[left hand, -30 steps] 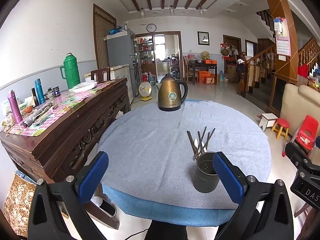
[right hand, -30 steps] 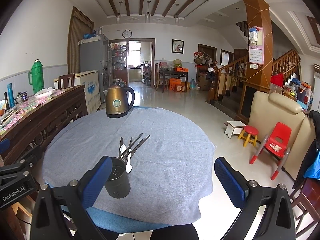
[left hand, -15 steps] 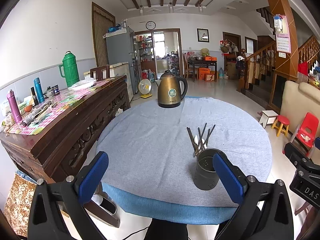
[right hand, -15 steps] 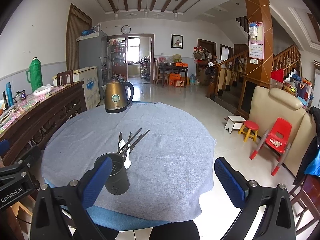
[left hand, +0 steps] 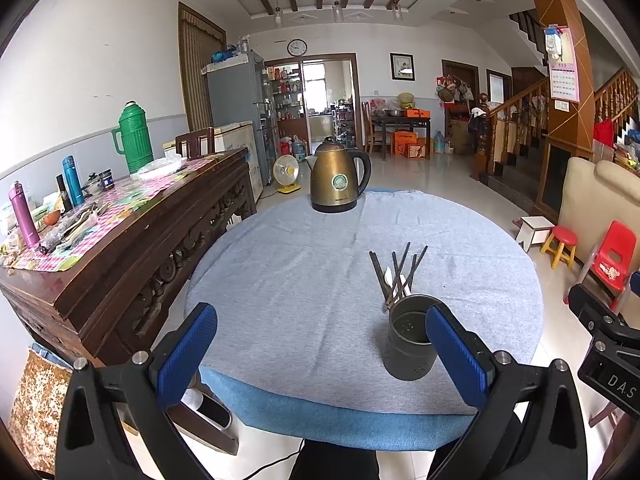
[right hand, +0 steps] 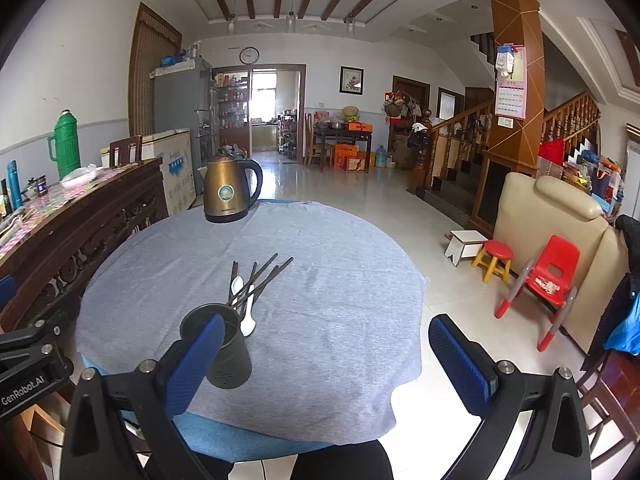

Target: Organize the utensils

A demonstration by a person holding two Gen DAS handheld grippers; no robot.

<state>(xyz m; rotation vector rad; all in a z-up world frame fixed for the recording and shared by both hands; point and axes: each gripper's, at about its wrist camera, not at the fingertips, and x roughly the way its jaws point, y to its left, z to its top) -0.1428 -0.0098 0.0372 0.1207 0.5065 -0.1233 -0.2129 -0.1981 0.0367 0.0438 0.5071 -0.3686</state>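
Left wrist view shows a big round table under a grey cloth (left hand: 304, 280), and the right wrist view shows the same grey cloth (right hand: 340, 300) from the other side. A long dark carved wooden sideboard (left hand: 132, 240) stands beside the table on the left, with a tall green plastic flask (left hand: 134, 140) on top. A gold metal kettle with a black handle (left hand: 336, 178) stands upright at the far edge of the table; it shows in the other view too (right hand: 228, 188). Near the front edge stands a dark grey metal cup with small holes (left hand: 410, 340), upright and with nothing sticking out of it (right hand: 218, 344). Just behind the cup, a bunch of dark thin chopsticks (left hand: 400, 272) lies flat on the cloth in a fan, with white spoons (right hand: 246, 300) mixed in among them. The left gripper (left hand: 320, 352) hangs low over the near edge with its blue pads spread wide and nothing between them; its right pad sits in front of the cup. The right gripper (right hand: 326, 360) is also spread wide and holds nothing, with its left pad in front of the cup.
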